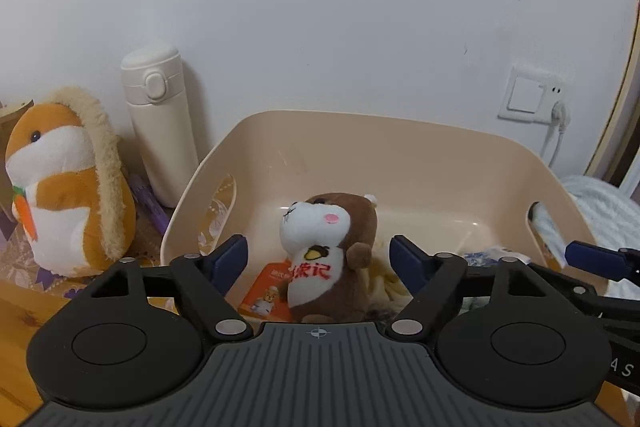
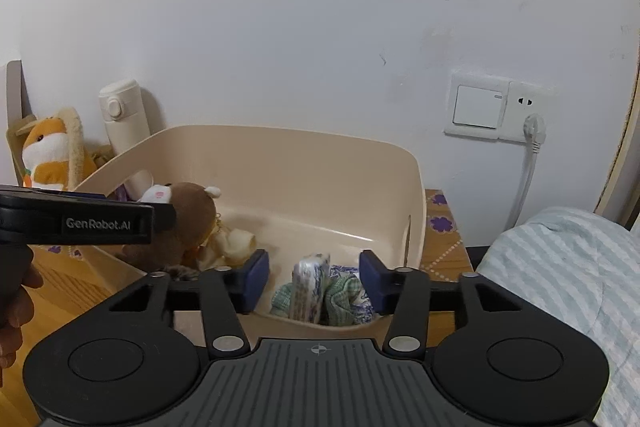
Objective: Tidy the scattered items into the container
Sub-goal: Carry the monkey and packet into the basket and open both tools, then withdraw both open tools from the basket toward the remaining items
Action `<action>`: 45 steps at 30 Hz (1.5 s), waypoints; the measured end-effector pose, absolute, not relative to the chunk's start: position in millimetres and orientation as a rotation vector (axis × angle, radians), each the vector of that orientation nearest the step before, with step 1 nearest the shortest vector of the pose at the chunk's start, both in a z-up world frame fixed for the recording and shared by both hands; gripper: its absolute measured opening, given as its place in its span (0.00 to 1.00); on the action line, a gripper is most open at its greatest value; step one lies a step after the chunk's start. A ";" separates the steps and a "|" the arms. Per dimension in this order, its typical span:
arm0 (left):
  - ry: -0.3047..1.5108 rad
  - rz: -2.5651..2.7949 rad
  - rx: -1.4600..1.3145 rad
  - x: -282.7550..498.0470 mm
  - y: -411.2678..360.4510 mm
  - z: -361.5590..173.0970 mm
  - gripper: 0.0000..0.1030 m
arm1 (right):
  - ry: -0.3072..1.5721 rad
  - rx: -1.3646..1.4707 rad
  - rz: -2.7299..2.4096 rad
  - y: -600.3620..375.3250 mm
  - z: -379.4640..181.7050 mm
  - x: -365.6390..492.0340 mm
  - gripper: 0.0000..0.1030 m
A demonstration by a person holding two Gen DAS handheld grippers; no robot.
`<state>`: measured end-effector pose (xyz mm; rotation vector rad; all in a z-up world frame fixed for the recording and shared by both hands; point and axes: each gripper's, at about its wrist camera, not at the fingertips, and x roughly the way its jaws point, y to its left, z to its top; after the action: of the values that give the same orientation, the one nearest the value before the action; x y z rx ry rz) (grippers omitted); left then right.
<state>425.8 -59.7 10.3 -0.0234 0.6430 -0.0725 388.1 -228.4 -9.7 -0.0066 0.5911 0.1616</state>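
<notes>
Left claw stands released around a small brown-and-white plush hamster, sitting inside the beige plastic tub. Right claw, also released, flanks a blue-patterned tissue pack there. Both look soft and light; squeeze their middles

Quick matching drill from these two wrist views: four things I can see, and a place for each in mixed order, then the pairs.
1. brown plush
2. orange plush
3. cream bottle
4. tissue pack

A. upright by the wall, outside the bin
B. in the bin, in front of the right gripper
C. on the table, left of the bottle
D. in the bin, in front of the left gripper

Pairs: 1-D, 2-C, 3-A, 4-B
</notes>
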 end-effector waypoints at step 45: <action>0.609 -0.140 0.227 255.7 -8.9 -27.5 0.81 | 0.575 -0.140 0.262 -221.6 -27.1 216.3 0.87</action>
<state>255.7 -8.9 -27.5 0.2268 0.6094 -0.1399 216.3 -221.6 -27.1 -0.1396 0.5746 0.2619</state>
